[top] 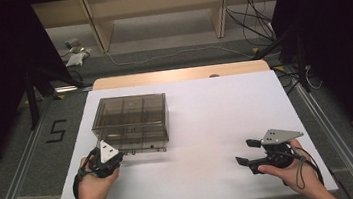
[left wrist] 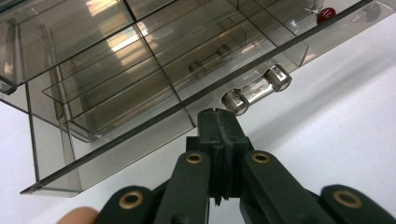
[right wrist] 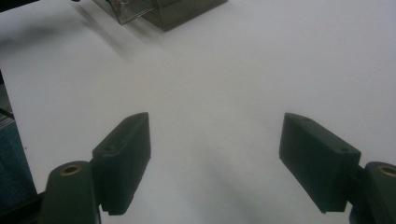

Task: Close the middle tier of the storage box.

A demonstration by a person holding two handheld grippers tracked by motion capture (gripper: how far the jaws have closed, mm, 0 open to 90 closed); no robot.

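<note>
- left gripper – jaws pressed together with nothing between them, tips just short of a glass fuse lying at the front edge of the smoky clear compartment box.
- the box sits on the left half of the white table.
- right gripper – jaws spread wide over bare table, well apart from the box.
</note>
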